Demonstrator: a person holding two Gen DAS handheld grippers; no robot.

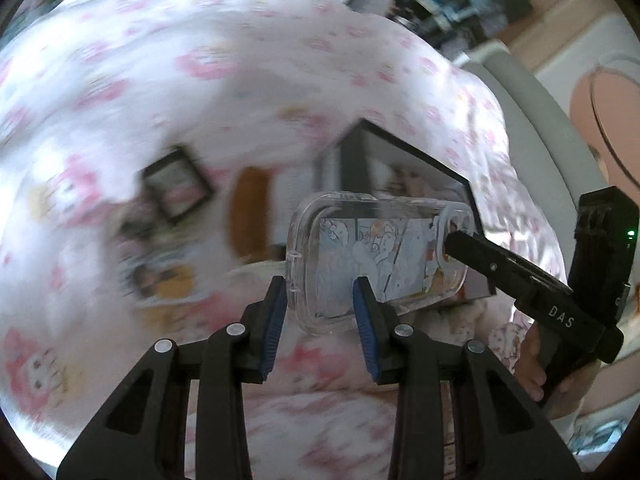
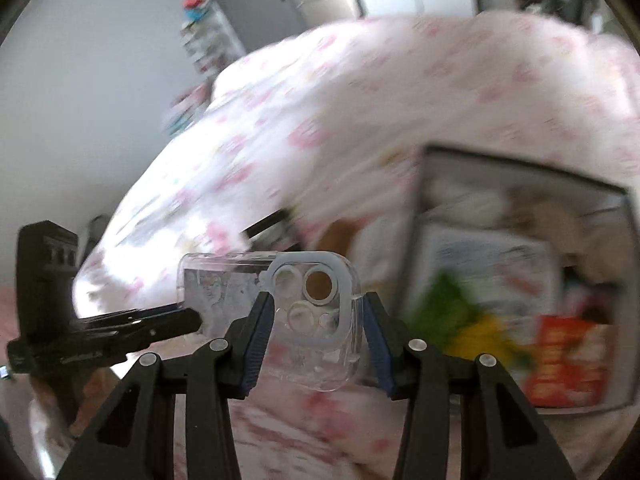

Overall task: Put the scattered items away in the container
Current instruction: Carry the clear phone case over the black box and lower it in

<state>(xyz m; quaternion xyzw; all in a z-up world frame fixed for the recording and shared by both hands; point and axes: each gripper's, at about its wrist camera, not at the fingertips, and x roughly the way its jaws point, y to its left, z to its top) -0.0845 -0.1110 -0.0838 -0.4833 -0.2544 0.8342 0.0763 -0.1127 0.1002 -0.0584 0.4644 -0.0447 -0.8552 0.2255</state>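
Observation:
A clear phone case (image 1: pixel 392 252) with a cartoon insert hangs in the air above the bed, held at both ends. My left gripper (image 1: pixel 320 296) is shut on its plain end, blue pads against the plastic. My right gripper (image 2: pixel 315 316) is shut on the camera-hole end of the case (image 2: pixel 312 360). In the left wrist view the right gripper (image 1: pixel 452 244) comes in from the right. In the right wrist view the left gripper (image 2: pixel 192 320) comes in from the left. The container, a dark-rimmed box (image 2: pixel 520 176), sits to the right with colourful items inside; it also lies behind the case (image 1: pixel 400 152).
A pink-and-white patterned bedspread (image 1: pixel 200 80) covers the bed. On it lie a small black-framed square (image 1: pixel 176 188), an orange item (image 1: pixel 250 208) and some blurred cards (image 1: pixel 160 272). A person's hand (image 1: pixel 532 364) grips the right tool. A white wall (image 2: pixel 80 120) stands to the left.

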